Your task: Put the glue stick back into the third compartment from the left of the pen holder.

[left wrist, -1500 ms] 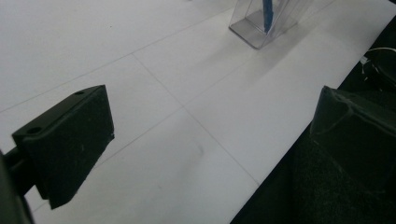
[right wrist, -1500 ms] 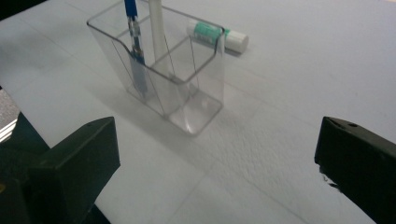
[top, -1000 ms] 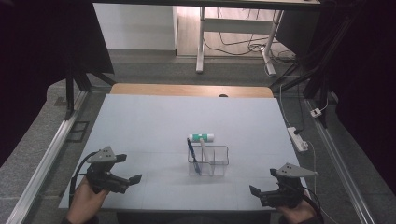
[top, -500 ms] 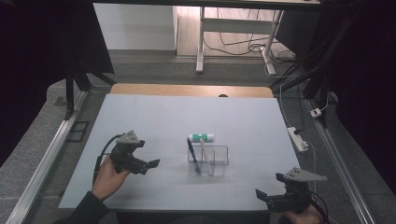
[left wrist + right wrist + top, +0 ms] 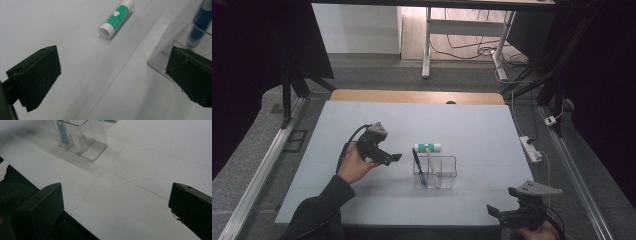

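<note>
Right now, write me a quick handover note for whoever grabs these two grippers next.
Left gripper: open, holding nothing, raised over the table left of the clear organizer and aimed toward the glue stick.
Right gripper: open, holding nothing, at the near right edge of the table.
Things: the green and white glue stick lies flat on the table just behind the organizer, apart from it. A blue pen and a white stick-like item stand in the organizer.
Done: two items appear stowed.
Left: probably grasp the glue stick with the left gripper and put it into the organizer.
</note>
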Action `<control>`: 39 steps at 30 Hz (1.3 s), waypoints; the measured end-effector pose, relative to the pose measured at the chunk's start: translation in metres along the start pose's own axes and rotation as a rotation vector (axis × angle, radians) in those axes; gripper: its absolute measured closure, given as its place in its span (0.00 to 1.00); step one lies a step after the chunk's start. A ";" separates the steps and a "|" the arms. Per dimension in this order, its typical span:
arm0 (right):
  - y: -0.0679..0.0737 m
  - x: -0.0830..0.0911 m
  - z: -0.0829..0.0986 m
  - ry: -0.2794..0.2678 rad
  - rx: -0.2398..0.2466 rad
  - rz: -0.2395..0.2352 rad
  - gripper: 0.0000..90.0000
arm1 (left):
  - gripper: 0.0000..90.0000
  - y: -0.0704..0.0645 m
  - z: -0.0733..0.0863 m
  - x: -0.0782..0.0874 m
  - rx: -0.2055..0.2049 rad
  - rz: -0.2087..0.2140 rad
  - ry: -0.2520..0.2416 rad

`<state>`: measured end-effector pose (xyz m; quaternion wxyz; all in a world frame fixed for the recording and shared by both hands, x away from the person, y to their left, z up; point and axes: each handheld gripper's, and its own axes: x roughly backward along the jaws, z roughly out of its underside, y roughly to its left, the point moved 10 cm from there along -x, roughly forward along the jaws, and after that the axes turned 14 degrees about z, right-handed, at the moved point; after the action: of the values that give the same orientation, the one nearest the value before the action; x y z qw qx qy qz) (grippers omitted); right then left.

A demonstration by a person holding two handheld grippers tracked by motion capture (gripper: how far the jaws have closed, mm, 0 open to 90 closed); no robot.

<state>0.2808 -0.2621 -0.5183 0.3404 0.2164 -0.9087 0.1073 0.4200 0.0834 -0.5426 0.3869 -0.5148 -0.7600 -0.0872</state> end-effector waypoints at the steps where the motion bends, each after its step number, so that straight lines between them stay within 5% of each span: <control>1: 0.000 0.000 0.000 0.001 -0.002 -0.001 0.00 | 0.00 0.003 -0.003 -0.003 -0.006 -0.005 0.016; 11: 0.001 -0.001 0.001 0.011 0.001 -0.013 0.00 | 0.01 0.025 -0.034 -0.029 -0.044 0.014 0.078; 27: 0.002 0.000 0.002 0.014 -0.009 -0.034 0.00 | 0.11 0.028 -0.066 -0.077 -0.102 0.084 0.184; 32: 0.001 0.000 0.002 0.015 -0.008 -0.039 0.00 | 0.19 0.025 -0.066 -0.090 -0.129 0.106 0.218; 39: 0.001 0.000 0.002 0.015 -0.008 -0.045 0.00 | 0.44 0.017 -0.066 -0.104 -0.169 0.151 0.259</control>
<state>0.2791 -0.2615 -0.5200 0.3504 0.2345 -0.9015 0.0975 0.4851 -0.0186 -0.5720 0.4423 -0.5855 -0.6531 -0.1871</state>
